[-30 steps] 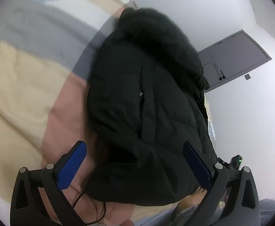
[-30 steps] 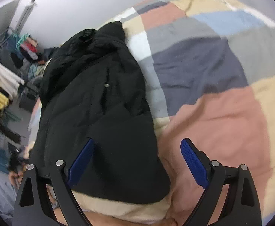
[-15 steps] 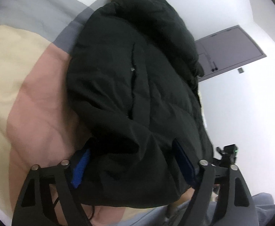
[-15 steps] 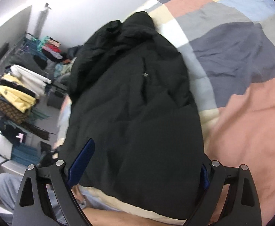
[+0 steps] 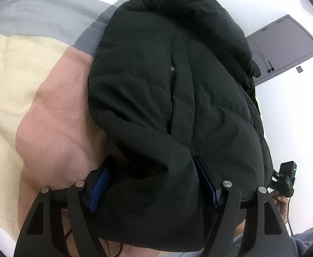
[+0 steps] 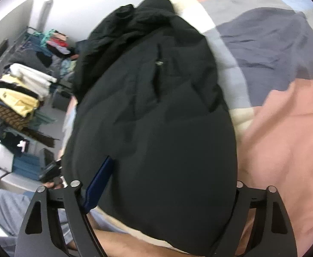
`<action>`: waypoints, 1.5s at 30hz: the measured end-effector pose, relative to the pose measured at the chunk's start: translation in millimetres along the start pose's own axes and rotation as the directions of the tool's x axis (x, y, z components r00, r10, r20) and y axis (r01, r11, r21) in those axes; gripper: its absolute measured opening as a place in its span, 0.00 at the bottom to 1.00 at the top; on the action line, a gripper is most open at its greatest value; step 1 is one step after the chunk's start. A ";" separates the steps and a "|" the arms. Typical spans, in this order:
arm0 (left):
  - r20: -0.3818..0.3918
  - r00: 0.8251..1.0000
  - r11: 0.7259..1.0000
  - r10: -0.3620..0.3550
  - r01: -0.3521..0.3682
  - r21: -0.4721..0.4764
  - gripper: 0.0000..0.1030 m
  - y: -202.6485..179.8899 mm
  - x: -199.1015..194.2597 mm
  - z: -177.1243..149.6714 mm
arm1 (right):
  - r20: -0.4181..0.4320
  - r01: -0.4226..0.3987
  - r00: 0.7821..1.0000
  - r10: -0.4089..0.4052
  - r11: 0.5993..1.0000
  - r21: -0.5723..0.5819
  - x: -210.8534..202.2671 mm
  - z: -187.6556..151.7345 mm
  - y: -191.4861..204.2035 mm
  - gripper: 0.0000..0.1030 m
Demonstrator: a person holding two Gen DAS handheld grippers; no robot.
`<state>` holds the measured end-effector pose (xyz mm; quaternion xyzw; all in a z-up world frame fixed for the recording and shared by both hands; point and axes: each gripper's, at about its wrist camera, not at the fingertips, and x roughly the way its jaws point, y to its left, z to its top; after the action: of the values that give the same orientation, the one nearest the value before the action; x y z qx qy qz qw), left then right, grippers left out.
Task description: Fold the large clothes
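A black jacket (image 5: 178,107) lies on the patchwork quilt (image 5: 38,107), long axis running 6 to 12 o'clock, collar far. The left gripper (image 5: 154,184) and right gripper (image 6: 163,184), jaws spread, straddle its near hem.

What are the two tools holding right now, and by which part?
Both tools straddle the near hem of the black jacket: left tool nearer its left corner, right tool nearer its right. Whether either has clamped cannot be told.
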<state>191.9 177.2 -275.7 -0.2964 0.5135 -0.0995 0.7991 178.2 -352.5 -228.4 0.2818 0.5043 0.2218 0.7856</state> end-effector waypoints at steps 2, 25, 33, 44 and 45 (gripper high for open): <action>0.003 1.000 1.000 0.008 -0.008 0.016 0.68 -7.7 0.3 0.4 | 0.004 -0.036 0.999 0.036 0.999 -0.031 -1.1 -1.4 7.4 0.77; 0.133 0.980 0.989 -0.148 0.150 -0.005 0.09 -40.7 -51.8 10.6 | 0.132 -0.059 0.988 0.079 0.988 -0.145 -31.6 27.8 77.7 0.11; 0.259 0.946 0.978 -0.193 0.207 -0.029 0.07 -67.0 -115.2 33.8 | 0.229 -0.060 0.967 0.110 0.975 -0.215 -75.2 54.4 129.3 0.09; 0.377 0.886 0.955 -0.271 0.297 -0.009 0.06 -89.5 -215.2 38.0 | 0.292 -0.080 0.941 0.171 0.952 -0.297 -135.4 55.9 180.6 0.09; 0.382 0.882 0.954 -0.276 0.298 0.002 0.06 -92.8 -224.7 36.0 | 0.291 -0.080 0.941 0.172 0.950 -0.303 -142.6 53.6 185.2 0.09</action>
<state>135.3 220.0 -40.4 -0.4053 0.3028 -0.1432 0.8506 159.4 -316.9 8.0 0.2286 0.3163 0.2954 0.8720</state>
